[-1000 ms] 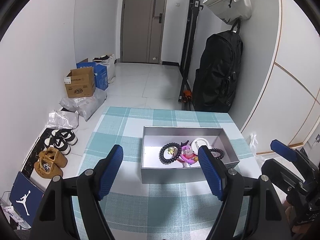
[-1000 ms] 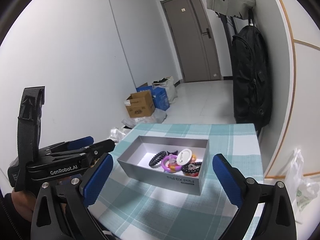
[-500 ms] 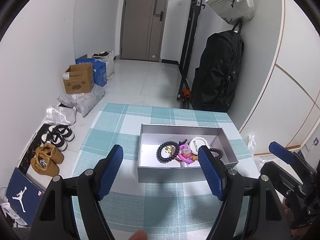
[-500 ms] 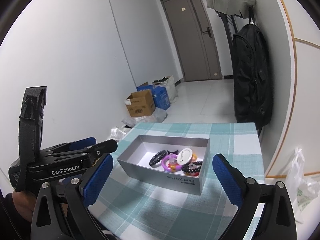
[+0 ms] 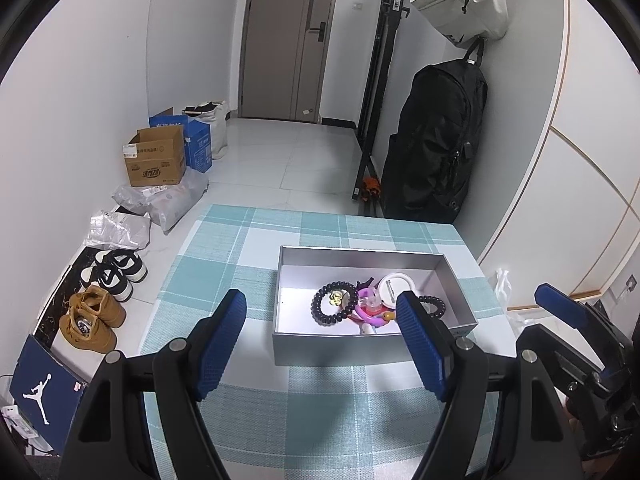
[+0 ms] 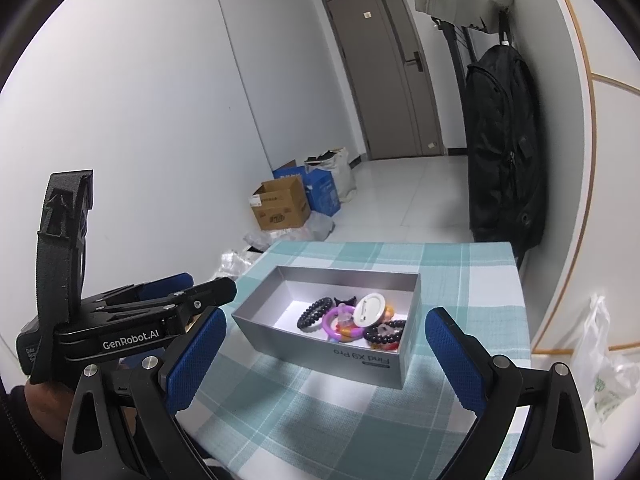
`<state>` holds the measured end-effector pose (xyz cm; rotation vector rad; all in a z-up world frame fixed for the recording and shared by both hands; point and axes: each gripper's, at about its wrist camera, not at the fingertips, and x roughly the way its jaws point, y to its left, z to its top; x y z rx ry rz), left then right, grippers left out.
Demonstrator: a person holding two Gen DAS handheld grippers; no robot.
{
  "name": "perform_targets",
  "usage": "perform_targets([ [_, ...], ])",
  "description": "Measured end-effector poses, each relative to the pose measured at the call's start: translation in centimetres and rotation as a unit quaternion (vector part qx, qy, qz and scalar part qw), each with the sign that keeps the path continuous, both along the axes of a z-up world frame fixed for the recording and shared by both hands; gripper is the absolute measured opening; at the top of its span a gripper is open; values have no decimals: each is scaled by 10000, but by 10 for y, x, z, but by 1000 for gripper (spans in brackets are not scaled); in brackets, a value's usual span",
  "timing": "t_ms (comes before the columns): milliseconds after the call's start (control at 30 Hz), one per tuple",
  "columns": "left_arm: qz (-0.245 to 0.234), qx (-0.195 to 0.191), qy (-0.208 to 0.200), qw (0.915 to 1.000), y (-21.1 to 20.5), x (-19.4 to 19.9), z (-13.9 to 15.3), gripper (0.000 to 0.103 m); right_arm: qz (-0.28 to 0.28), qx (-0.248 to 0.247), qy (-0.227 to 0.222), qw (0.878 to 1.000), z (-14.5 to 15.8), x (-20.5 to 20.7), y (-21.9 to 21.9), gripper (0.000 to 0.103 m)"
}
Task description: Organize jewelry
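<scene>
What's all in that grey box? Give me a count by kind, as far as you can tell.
Black bead bracelets: 2, one at the left, one at the right
Purple ring: 1
White round badge: 1
Small black bow-shaped piece: 1
Total: 5 clearly seen in the grey box; a few small orange and clear bits underneath are too jumbled to count.

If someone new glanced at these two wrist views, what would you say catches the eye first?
First, the open grey box on the teal checked tablecloth, with a jumble of jewelry at its right end: a black bead bracelet, a purple ring and a white round badge. Next, the left gripper and right gripper, both open and empty, short of the box.
</scene>
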<state>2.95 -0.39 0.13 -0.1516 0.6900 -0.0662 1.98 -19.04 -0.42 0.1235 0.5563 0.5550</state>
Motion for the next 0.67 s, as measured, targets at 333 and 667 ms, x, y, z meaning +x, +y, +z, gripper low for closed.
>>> perform_targets([
  [333, 0, -4, 21, 10000, 1, 1, -2, 74, 8, -58, 29, 10000, -3, 2, 3, 101],
  [667, -366, -130, -22, 9992, -3, -1, -4, 74, 8, -127, 72, 9999, -5, 3, 5, 101],
])
